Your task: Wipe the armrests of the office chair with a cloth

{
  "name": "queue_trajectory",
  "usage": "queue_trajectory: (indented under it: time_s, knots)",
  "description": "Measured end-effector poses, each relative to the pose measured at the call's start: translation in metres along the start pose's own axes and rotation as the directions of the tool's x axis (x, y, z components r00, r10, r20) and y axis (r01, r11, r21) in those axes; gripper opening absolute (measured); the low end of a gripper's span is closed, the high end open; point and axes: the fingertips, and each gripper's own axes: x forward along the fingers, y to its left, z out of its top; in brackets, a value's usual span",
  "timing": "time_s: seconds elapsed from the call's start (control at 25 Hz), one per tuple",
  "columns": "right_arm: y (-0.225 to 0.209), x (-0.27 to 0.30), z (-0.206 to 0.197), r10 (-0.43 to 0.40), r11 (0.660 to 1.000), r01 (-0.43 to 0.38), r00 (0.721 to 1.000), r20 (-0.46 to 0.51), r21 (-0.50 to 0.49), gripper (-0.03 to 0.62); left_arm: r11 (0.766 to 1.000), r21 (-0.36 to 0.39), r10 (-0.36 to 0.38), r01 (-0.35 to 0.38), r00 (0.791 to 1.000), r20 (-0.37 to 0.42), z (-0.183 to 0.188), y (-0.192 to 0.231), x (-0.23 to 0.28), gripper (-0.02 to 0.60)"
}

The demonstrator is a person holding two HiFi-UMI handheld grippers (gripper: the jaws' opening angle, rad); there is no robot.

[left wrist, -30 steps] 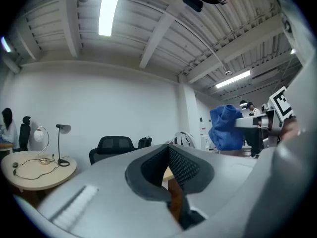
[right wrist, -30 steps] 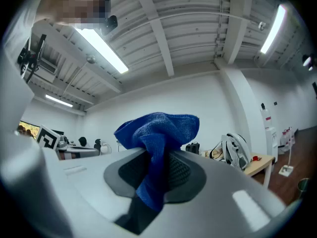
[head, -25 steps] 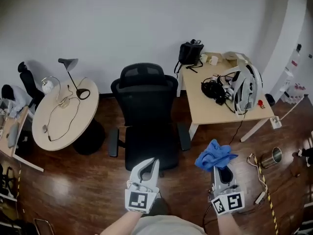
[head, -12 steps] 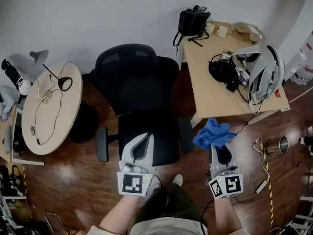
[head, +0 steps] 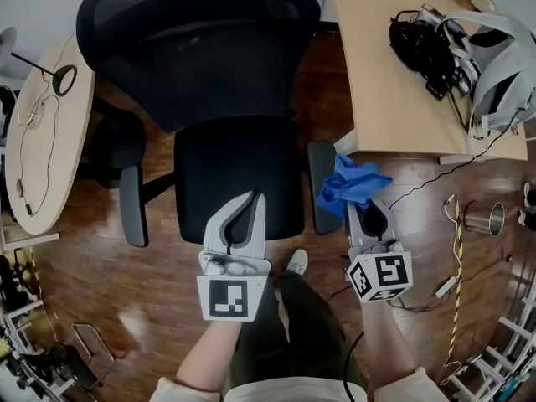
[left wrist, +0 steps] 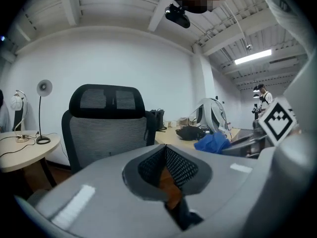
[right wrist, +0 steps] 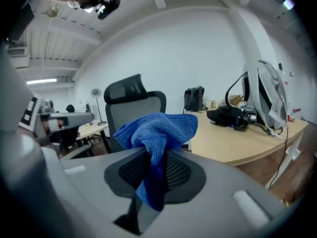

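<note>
Right gripper (head: 368,214) pinches blue cloth (head: 350,187). Cloth sits over right armrest (head: 319,174) of chair (head: 239,174); contact unclear. Left gripper (head: 251,199): jaws pressed together, empty, over seat. Metal cup (head: 483,219) on floor, right; contents not discernible.

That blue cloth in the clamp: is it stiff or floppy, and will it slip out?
Probably floppy: the cloth bunches and droops over the right gripper, holding no shape. Likely light, since a small pinch between the jaws carries all of it. Its nubby weave looks grippy, so it seems unlikely to slip.
</note>
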Motion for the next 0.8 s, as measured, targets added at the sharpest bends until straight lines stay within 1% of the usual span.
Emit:
queue_trajectory:
  time_s: [0.08,0.12,0.16,0.24,0.28,0.36,0.44,0.48,0.52,0.6,0.64,0.76,0.8]
  knots:
    - [-0.014,0.041,-0.036,-0.025,1.0,0.026,0.994,-0.105,0.011,0.078,1.0,-0.024,0.001,-0.001,1.0,-0.001,-0.01,-0.006,0.005,0.066]
    - [-0.019,0.064,-0.053,-0.027,1.0,0.029,0.986,-0.164,0.01,0.077,0.999,-0.038,0.0,0.0,1.0,0.002,-0.013,-0.009,0.006,0.067]
    - [-0.024,0.085,-0.07,-0.022,1.0,0.024,0.972,-0.234,0.008,0.077,0.999,-0.048,0.0,0.001,1.0,0.003,-0.015,-0.011,0.007,0.066]
    - [-0.029,0.118,-0.096,-0.013,1.0,0.015,0.931,-0.364,0.002,0.077,0.998,-0.056,0.001,-0.001,1.0,-0.001,-0.02,-0.011,0.005,0.067]
    - [-0.031,0.129,-0.103,-0.016,1.0,0.014,0.914,-0.405,-0.008,0.077,0.998,-0.059,0.004,-0.005,1.0,-0.006,-0.023,-0.011,0.003,0.066]
    - [-0.034,0.139,-0.111,-0.025,1.0,0.014,0.89,-0.456,-0.027,0.077,0.998,-0.061,0.01,-0.011,1.0,-0.016,-0.029,-0.008,-0.002,0.066]
    - [-0.032,0.137,-0.113,-0.01,1.0,0.001,0.872,-0.489,-0.019,0.077,0.998,-0.059,0.015,-0.016,1.0,-0.017,-0.033,-0.004,-0.003,0.066]
    - [-0.028,0.132,-0.111,0.001,1.0,-0.01,0.87,-0.492,-0.014,0.077,0.998,-0.059,0.02,-0.02,1.0,-0.015,-0.034,-0.003,-0.003,0.066]
    - [-0.023,0.124,-0.109,0.011,1.0,-0.02,0.874,-0.486,-0.013,0.077,0.998,-0.059,0.025,-0.026,1.0,-0.014,-0.035,-0.002,-0.004,0.066]
    - [-0.012,0.1,-0.111,0.025,0.999,-0.036,0.89,-0.455,-0.016,0.077,0.998,-0.054,0.033,-0.034,0.999,-0.011,-0.036,-0.002,-0.003,0.066]
    - [-0.005,0.085,-0.115,0.025,0.999,-0.038,0.896,-0.444,-0.021,0.077,0.998,-0.053,0.035,-0.035,0.999,-0.007,-0.037,-0.003,-0.002,0.066]
    - [0.02,0.027,-0.123,0.021,0.999,-0.033,0.899,-0.437,-0.019,0.077,0.998,-0.063,0.026,-0.026,1.0,-0.002,-0.038,-0.013,-0.003,0.067]
    - [0.026,0.01,-0.126,0.023,0.999,-0.034,0.908,-0.417,-0.018,0.077,0.998,-0.065,0.021,-0.021,1.0,-0.003,-0.038,-0.016,-0.005,0.066]
